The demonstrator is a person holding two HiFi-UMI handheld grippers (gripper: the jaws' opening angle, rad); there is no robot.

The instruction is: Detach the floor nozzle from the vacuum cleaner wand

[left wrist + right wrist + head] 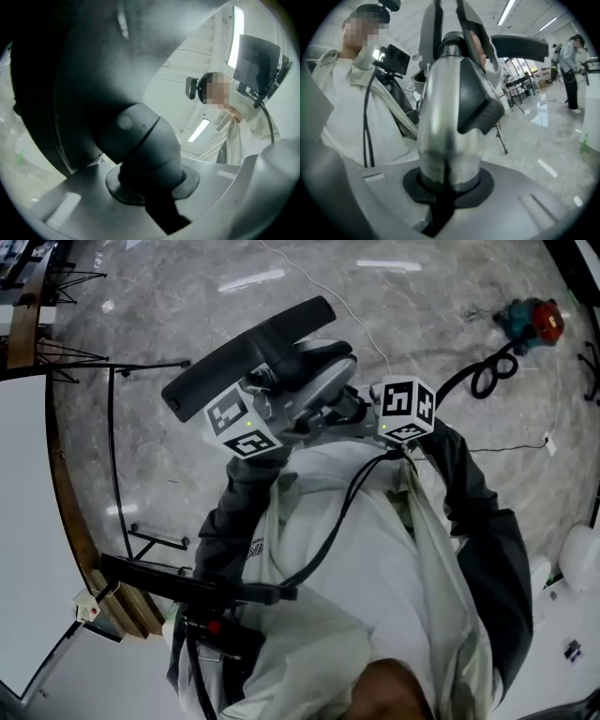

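Observation:
In the head view the black floor nozzle (246,351) is held up in front of the person's chest, its grey swivel neck (314,381) pointing toward the body. My left gripper (281,416) is shut on that neck. In the left gripper view the grey elbow of the neck (150,145) sits clamped between the jaws, and the dark nozzle body (61,79) fills the upper left. My right gripper (361,413) is shut on the silver wand (445,117); a dark latch piece (478,98) sits on the wand's side. The nozzle's bar (520,47) shows beyond it.
Grey marble floor lies below. A black metal stand (117,437) and a white board stand at the left. A red and teal machine (532,320) with a looped black hose (487,376) lies at the top right. A second person (572,70) stands far off.

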